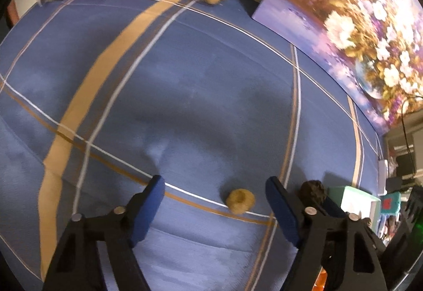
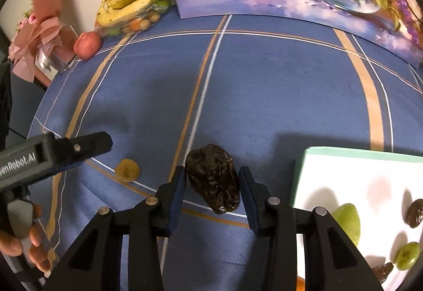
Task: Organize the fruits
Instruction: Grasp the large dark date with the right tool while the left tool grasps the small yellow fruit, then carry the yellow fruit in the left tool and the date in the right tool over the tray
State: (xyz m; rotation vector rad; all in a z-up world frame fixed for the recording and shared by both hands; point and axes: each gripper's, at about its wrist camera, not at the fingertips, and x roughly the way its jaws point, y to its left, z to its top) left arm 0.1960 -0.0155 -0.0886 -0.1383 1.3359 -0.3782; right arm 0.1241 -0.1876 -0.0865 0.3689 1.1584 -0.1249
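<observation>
while both tools point steeply down at the blue plaid cloth (image 2: 264, 84), each has a loose fruit framed between its jaws. the right gripper (image 2: 212, 180) straddles the dark wrinkled dried fruit (image 2: 212, 178); its blue pads sit at the fruit's flanks, but whether they press on it i cannot tell. the left gripper (image 1: 215, 194) is spread wide and grasps nothing, with the small tan dried fruit (image 1: 240, 201) lying on the cloth between its fingers, nearer the right one. the white tray (image 2: 343, 172), just beside the right tool, already holds green and dark pieces, so it is judged the destination.
</observation>
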